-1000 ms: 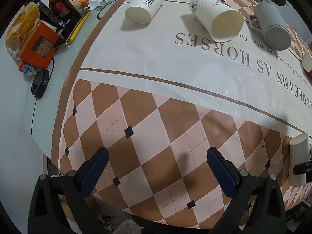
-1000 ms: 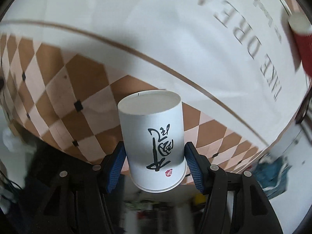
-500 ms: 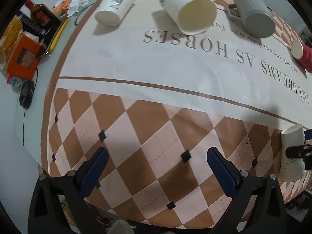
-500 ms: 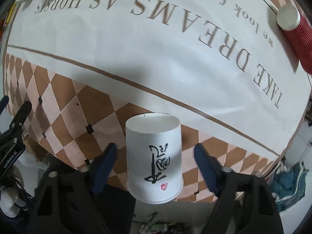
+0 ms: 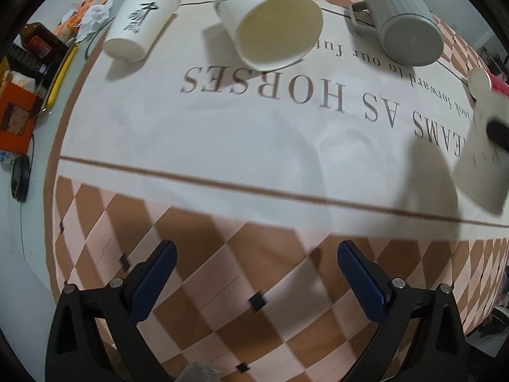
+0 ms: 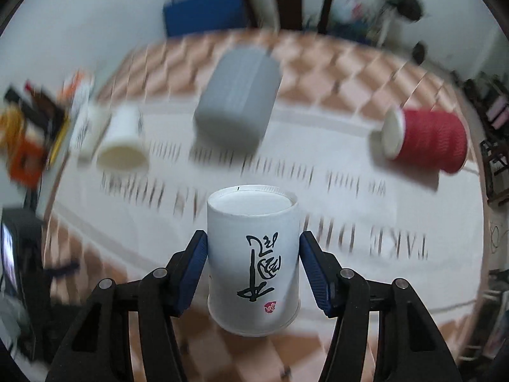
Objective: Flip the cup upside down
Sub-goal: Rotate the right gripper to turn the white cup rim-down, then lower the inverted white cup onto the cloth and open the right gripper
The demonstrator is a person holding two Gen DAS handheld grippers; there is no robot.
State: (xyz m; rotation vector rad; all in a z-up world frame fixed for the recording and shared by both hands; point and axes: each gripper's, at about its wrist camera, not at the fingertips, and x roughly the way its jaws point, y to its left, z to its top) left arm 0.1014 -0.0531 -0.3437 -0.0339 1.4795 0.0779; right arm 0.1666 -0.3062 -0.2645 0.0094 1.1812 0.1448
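Note:
A white paper cup with black calligraphy (image 6: 254,264) is between the blue pads of my right gripper (image 6: 253,270), which is shut on it. The cup's closed base faces up and away, its rim toward the camera. The same cup shows blurred at the right edge of the left wrist view (image 5: 483,159). My left gripper (image 5: 256,281) is open and empty above the checkered part of the tablecloth (image 5: 222,133).
On the cloth lie a second calligraphy paper cup (image 5: 140,22), a cream cup on its side (image 5: 270,25), a grey ribbed mug (image 5: 404,19) and a red ribbed cup (image 6: 426,140). Boxes and a bottle (image 5: 28,63) crowd the table's left edge.
My right gripper closed on the cup again and swung up from looking down at the cloth to looking across the table. The left gripper moved forward over the cloth.

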